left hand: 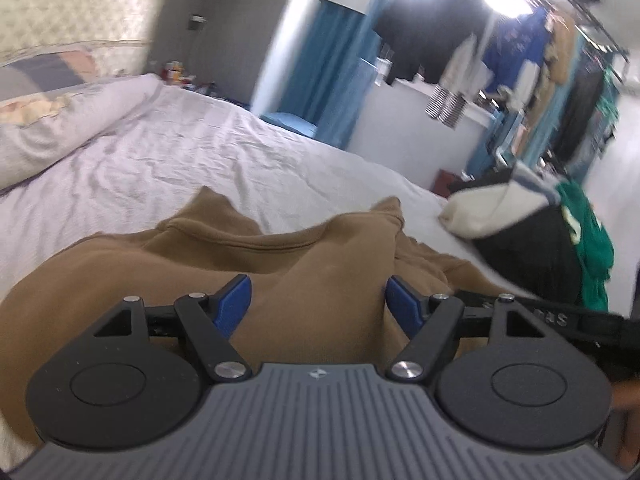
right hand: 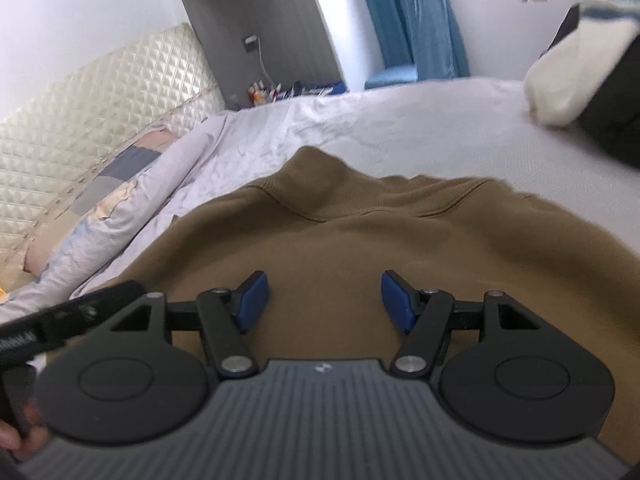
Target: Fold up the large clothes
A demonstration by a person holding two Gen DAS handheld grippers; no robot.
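A brown sweatshirt (left hand: 280, 248) lies rumpled on the white bed sheet (left hand: 168, 160), its ribbed edge running across the far side. My left gripper (left hand: 319, 286) hangs over the garment with its blue pads (left hand: 234, 304) wide apart; a raised fold of brown cloth sits between them, and the pads do not press on it. In the right wrist view the same brown sweatshirt (right hand: 360, 240) spreads flat under my right gripper (right hand: 325, 282), which is open above the cloth with nothing pinched. A black strap (right hand: 60, 320) crosses the lower left.
A pile of cream, black and green clothes (left hand: 532, 232) sits at the bed's right side. A rolled pale duvet (right hand: 132, 216) and a quilted headboard (right hand: 80, 132) lie to the left. Blue curtains (left hand: 332, 68) and hanging clothes (left hand: 516, 52) stand beyond the bed.
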